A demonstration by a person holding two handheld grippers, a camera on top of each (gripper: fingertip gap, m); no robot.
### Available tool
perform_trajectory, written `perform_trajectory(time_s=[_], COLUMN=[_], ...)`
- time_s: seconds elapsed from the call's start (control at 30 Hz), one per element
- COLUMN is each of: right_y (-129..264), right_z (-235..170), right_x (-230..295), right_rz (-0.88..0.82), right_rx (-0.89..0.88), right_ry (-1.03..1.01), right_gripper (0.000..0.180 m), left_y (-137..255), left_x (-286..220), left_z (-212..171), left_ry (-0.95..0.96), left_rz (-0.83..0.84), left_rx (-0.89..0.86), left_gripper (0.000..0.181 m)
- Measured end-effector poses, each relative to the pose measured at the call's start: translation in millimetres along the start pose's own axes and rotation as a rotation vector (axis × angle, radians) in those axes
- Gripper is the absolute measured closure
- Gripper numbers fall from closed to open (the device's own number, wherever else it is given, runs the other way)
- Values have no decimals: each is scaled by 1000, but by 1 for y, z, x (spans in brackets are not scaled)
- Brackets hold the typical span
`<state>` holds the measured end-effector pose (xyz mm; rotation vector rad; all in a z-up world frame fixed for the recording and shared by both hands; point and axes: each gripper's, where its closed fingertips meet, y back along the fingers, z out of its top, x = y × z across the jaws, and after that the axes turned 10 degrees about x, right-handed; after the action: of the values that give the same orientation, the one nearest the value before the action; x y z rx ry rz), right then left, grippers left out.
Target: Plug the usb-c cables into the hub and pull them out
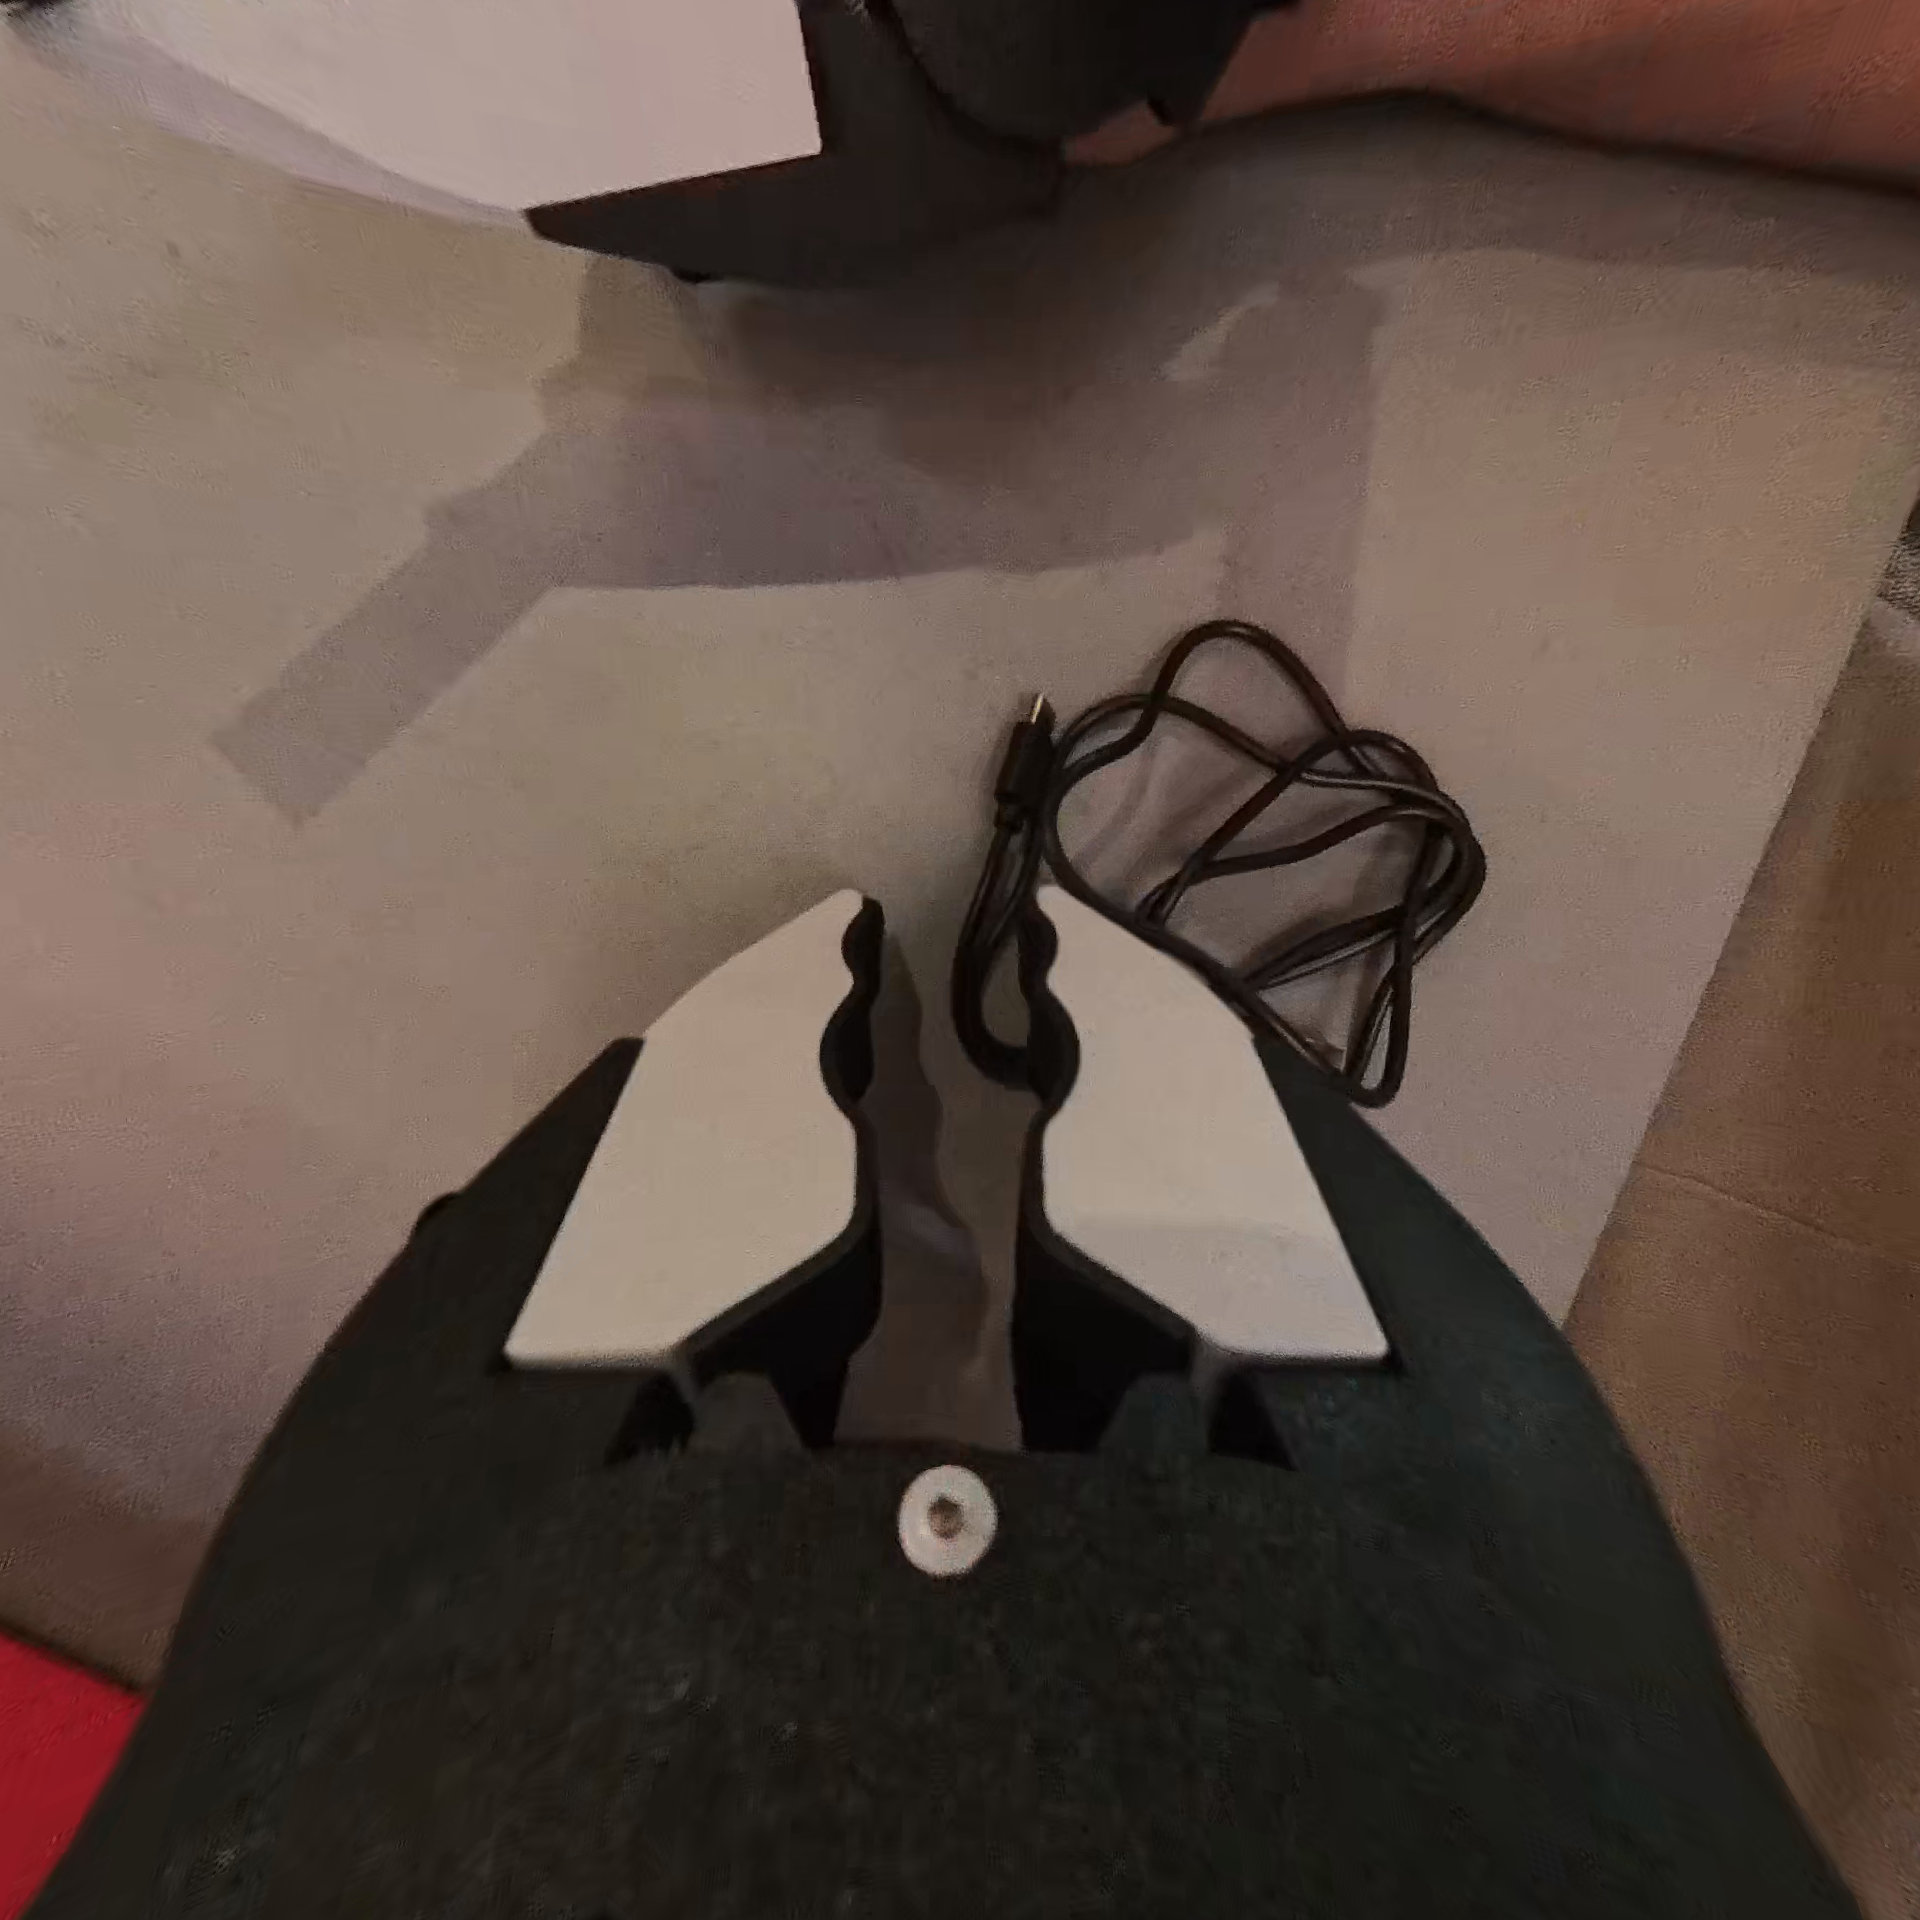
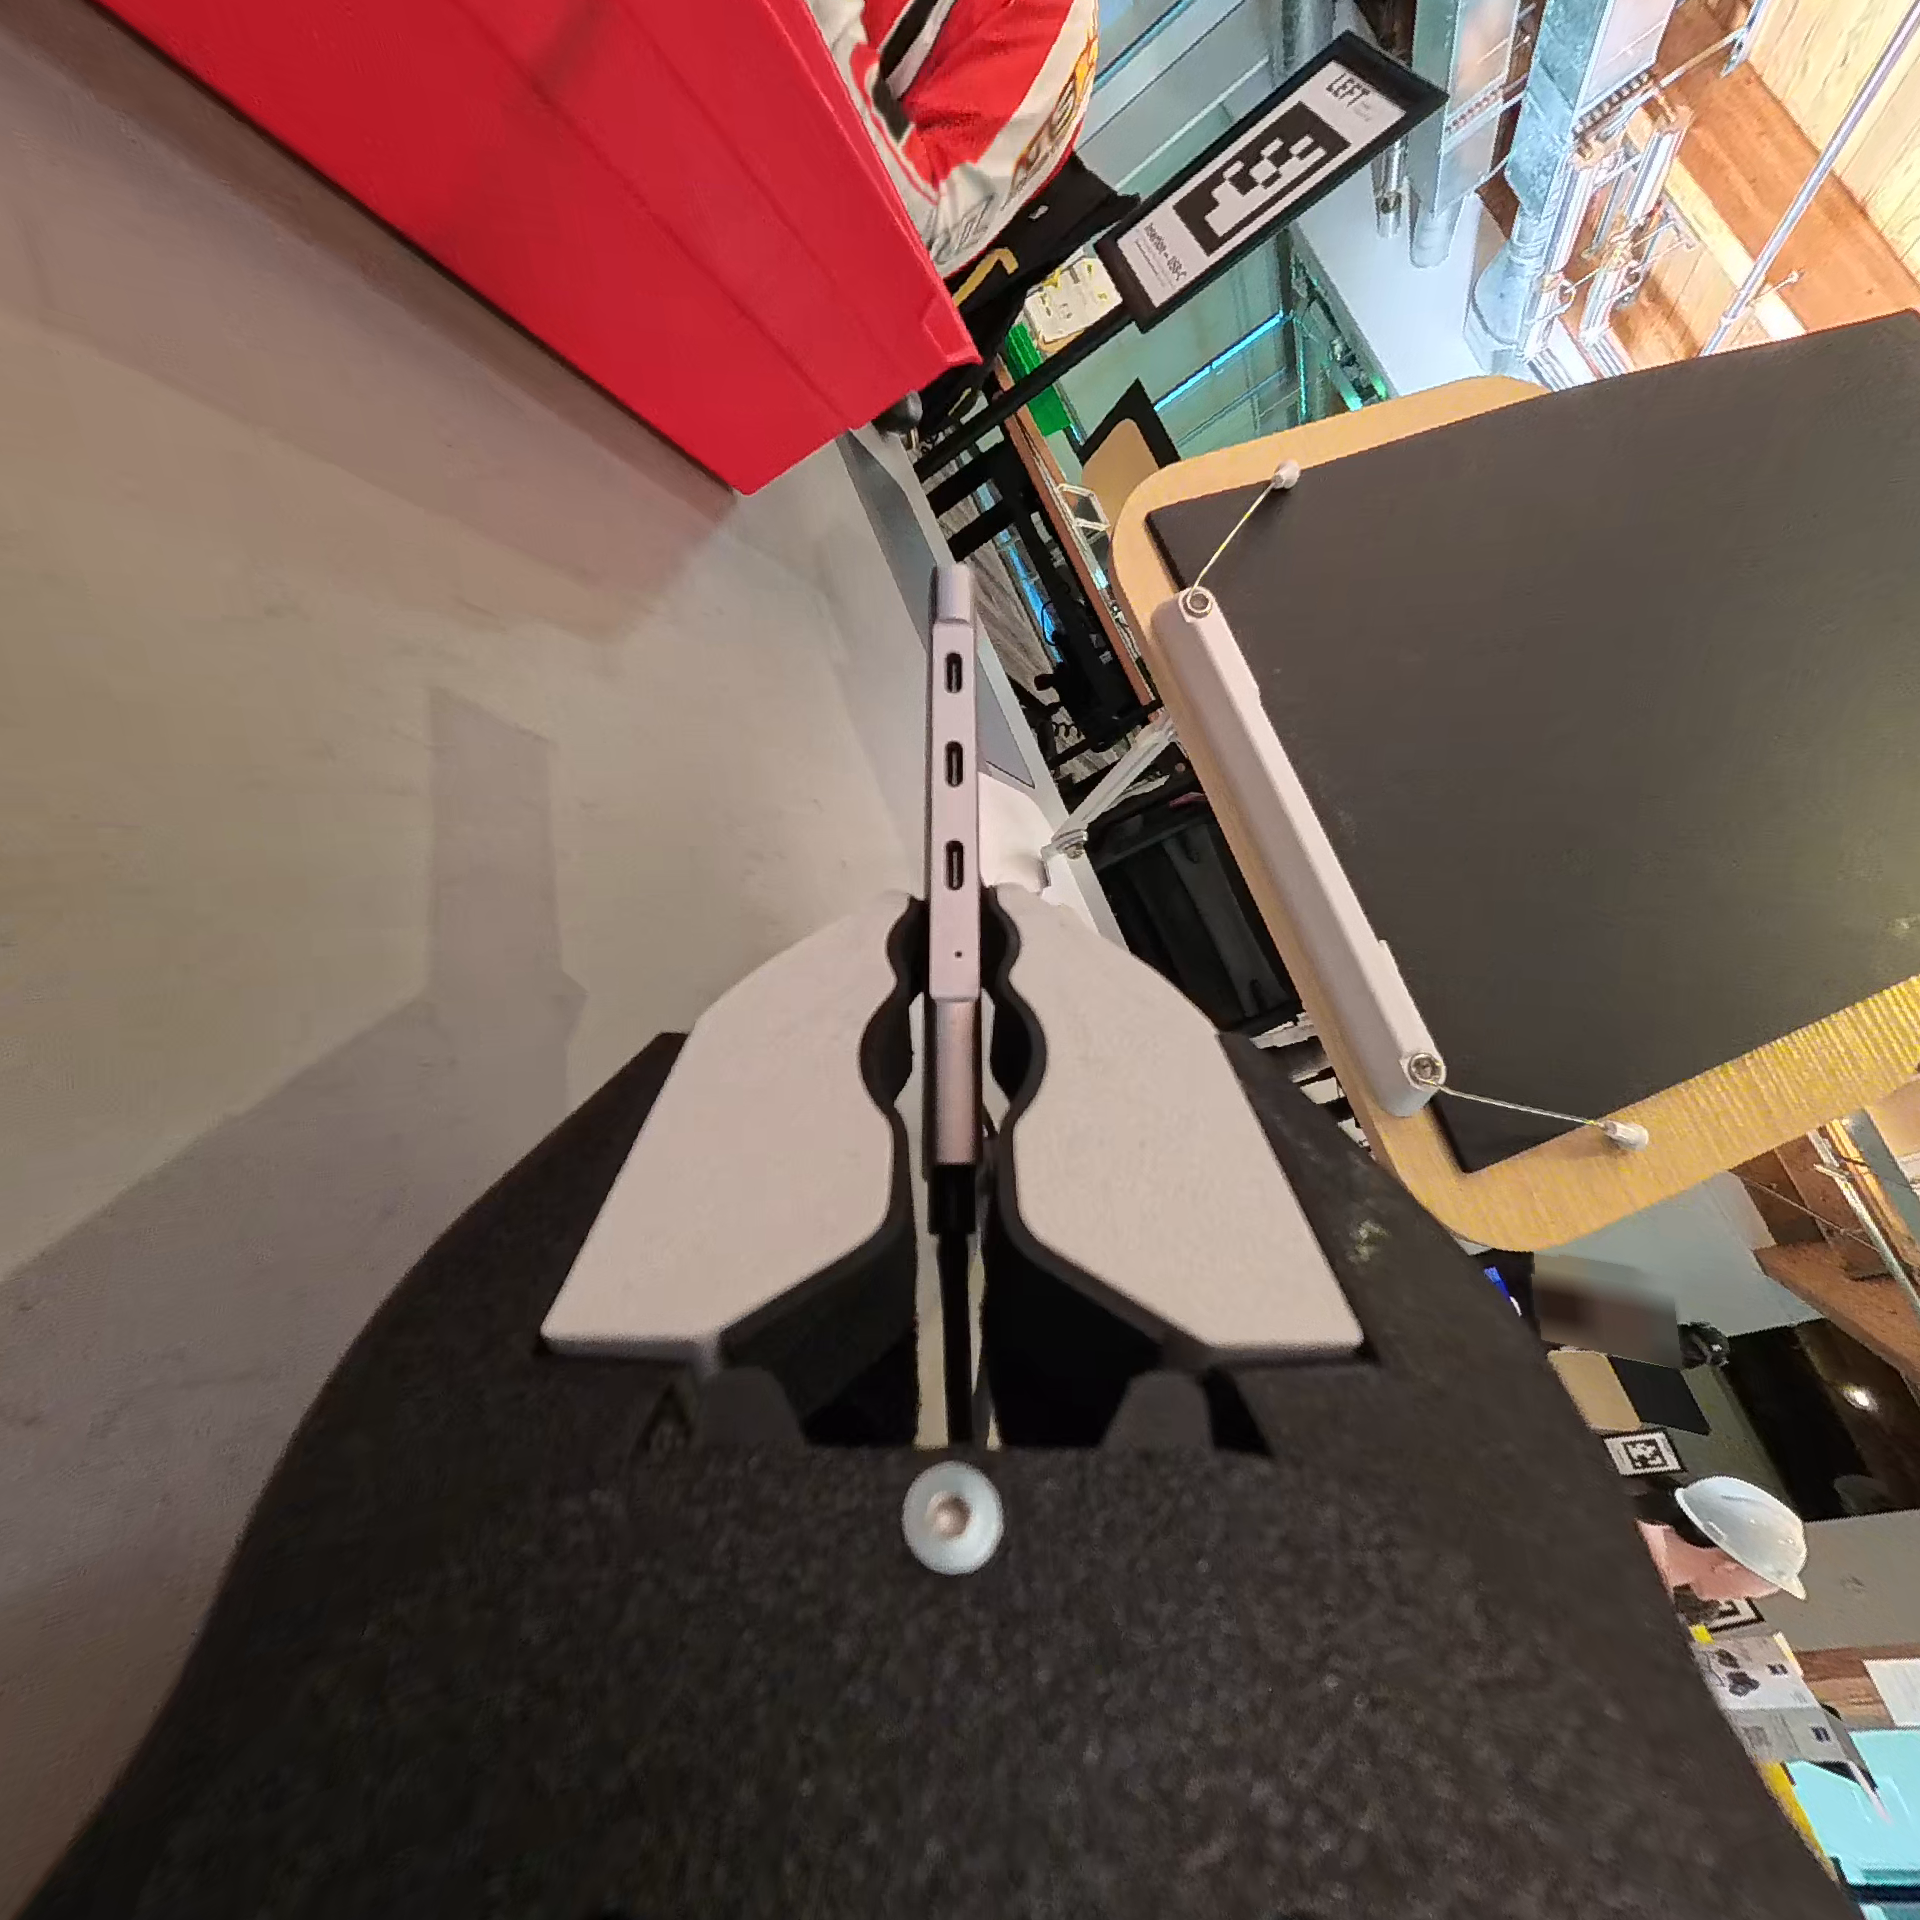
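Left gripper (image 1: 956,914): matte black grainy body, two white flat-faced fingers (image 1: 717,1132) with wavy black inner edges, silver screw at the base. Jaws stand apart with a narrow gap, nothing clamped. A loop of the black usb-c cable (image 1: 1268,831) runs through the gap near the right fingertip; contact hard to tell.

The cable is thin, glossy, bunched in a loose tangle on the pale grey mat (image 1: 520,831), just right of and beyond the left gripper's tips. One plug end (image 1: 1029,748) points away from the gripper, metal tip small and soft-focus. The other end is lost in the tangle. The mat is smooth with faint smudges and shadows; its right edge gives onto a tan wood surface (image 1: 1766,1143).

Beyond the cable, at the top edge, the other gripper's black-and-white body (image 1: 831,156) is cut off, with a bare forearm (image 1: 1610,94) beside it.

Right gripper (image 2: 956,914): same build, fingers closed tight on the hub (image 2: 954,790). The hub is a slim silver metal bar seen edge-on, three oval ports in a row past the fingertips, all vacant. Its short dark lead (image 2: 951,1299) runs back between the fingers, partly hidden.

Left of the hub, a red plastic bin (image 2: 623,208); right of it, a black board with a light wood rim (image 2: 1558,779), cut off by the frame. Background clutter is blurred.
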<state>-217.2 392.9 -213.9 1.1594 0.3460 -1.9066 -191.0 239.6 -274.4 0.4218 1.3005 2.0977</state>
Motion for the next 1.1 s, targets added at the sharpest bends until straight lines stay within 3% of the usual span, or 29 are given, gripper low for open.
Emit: perform_trajectory(time_s=[0.07,0.1,0.2,0.33,0.53,0.7,1.1], right_y=[0,0,1,4,22,32,31], right_z=[1,1,3,8,33,48,57], right_x=[0,0,1,1,-7,-11,1], right_rz=[1,1,-6,-24,-149,-243,-257], right_rx=[-2,-3,-8,-27,-128,-134,-106], right_ry=[1,3,28,62,185,242,314], right_gripper=[171,171,171,171,171,171,171], left_y=[-9,-10,-5,11,48,78,77], left_x=[0,-4,0,-3,14,26,32], left_z=[-1,0,0,9,26,46,58], left_ry=[-14,-34,-49,4,286,544,742], left_rz=[-9,-27,15,-57,-192,-348,-418], left_rx=[34,30,36,-33,-196,-443,-616], left_gripper=[160,171,177,179,179,179,180])
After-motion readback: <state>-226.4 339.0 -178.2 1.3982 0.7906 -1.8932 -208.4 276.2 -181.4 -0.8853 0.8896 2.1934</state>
